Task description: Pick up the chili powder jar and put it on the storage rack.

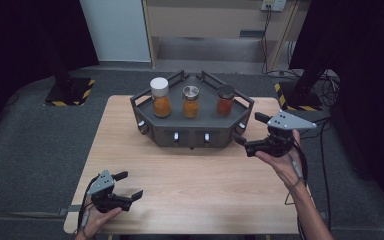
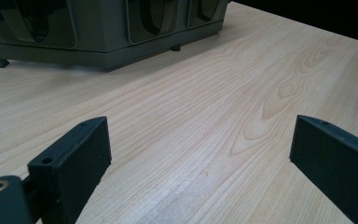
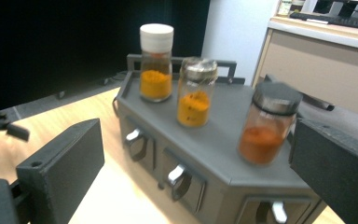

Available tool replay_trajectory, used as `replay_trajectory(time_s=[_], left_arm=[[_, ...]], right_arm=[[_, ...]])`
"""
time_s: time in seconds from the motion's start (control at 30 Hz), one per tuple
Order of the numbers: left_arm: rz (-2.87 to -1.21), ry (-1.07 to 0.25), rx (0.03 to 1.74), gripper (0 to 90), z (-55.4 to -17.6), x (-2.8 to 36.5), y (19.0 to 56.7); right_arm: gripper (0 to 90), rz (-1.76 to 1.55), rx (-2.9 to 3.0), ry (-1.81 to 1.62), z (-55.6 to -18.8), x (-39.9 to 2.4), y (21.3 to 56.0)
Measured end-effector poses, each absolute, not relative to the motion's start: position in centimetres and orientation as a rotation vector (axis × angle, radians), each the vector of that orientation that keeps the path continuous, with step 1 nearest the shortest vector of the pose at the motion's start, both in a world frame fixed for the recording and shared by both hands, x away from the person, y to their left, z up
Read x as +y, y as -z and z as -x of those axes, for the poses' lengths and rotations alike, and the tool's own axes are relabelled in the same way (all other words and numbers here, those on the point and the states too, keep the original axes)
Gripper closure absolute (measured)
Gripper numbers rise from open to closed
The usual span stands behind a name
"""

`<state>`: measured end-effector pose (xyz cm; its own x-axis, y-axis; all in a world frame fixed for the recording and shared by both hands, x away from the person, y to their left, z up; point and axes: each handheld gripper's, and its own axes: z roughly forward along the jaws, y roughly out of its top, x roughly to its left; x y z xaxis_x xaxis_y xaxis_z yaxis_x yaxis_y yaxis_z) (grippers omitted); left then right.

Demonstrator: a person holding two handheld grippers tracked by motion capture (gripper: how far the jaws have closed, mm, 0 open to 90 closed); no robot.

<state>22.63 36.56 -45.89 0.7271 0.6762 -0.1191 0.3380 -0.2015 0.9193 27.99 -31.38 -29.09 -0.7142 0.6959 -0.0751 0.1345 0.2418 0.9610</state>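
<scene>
- R gripper [image 1: 250,131]: jaws wide, nothing between them, beside rack's [image 1: 195,131] right front corner.
- Nearest item: red spice jar [image 1: 225,100], upright at right end of rack top.
- L gripper [image 1: 126,185]: jaws wide, empty, low over table [image 1: 190,175] near front-left corner.

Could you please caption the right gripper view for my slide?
Open right gripper faces a grey rack bearing three spice jars.

A lab or test room: black curtains [image 1: 10,40], hazard-striped stand bases [image 1: 70,92], trailing cables [image 1: 325,85], grey carpet [image 1: 35,150], one bare wooden table [image 1: 190,175].
</scene>
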Motion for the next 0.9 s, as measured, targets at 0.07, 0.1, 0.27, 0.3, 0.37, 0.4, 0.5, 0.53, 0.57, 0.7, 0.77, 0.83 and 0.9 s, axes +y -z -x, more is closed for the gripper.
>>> replay_trajectory(time_s=[0.07, 0.1, 0.27, 0.3, 0.37, 0.4, 0.5, 0.53, 0.57, 0.7, 0.77, 0.83, 0.9], left_arm=[[-1.815, -0.377, 0.795, 4.5, -22.7, 36.5, 45.8], [-1.809, -0.377, 0.793, 4.5, -22.6, 36.5, 45.9], [-1.81, -0.383, 0.794, 4.5, -22.6, 36.5, 45.9], [-1.811, -0.384, 0.794, 4.5, -22.5, 36.5, 45.8], [-1.807, -0.384, 0.792, 4.5, -22.5, 36.6, 45.9], [-1.811, -0.385, 0.792, 4.5, -22.5, 36.5, 45.8], [-1.81, -0.386, 0.788, 4.5, -22.5, 36.6, 45.9], [-1.811, -0.386, 0.788, 4.5, -22.5, 36.6, 45.9], [-1.812, -0.386, 0.788, 4.5, -22.5, 36.6, 45.9], [-1.811, -0.385, 0.784, 4.4, -22.4, 36.6, 45.9], [-1.813, -0.384, 0.782, 4.4, -22.4, 36.6, 45.9], [-1.813, -0.385, 0.781, 4.4, -22.4, 36.6, 45.9], [-1.813, -0.386, 0.782, 4.4, -22.4, 36.6, 45.9]], right_arm=[[3.2, -0.753, 2.025, -1.491, -27.3, -31.7, 29.6], [3.2, -0.757, 2.034, -1.486, -27.0, -31.9, 29.8], [3.3, -0.775, 2.052, -1.443, -25.4, -32.5, 31.2], [3.4, -0.784, 2.056, -1.444, -25.1, -32.7, 31.5], [3.4, -0.784, 2.067, -1.427, -24.7, -32.8, 31.9], [3.5, -0.786, 2.063, -1.415, -24.3, -32.8, 32.2], [3.4, -0.793, 2.059, -1.42, -23.6, -33.2, 33.1], [3.4, -0.801, 2.059, -1.415, -23.3, -33.2, 33.4], [3.4, -0.809, 2.06, -1.408, -23.1, -33.3, 33.7], [3.4, -0.844, 2.058, -1.406, -22.5, -33.7, 35.2], [3.3, -0.849, 2.057, -1.406, -22.2, -33.8, 36.0], [3.3, -0.853, 2.056, -1.411, -22.0, -33.9, 36.4], [3.3, -0.863, 2.054, -1.416, -21.8, -33.9, 36.9]])
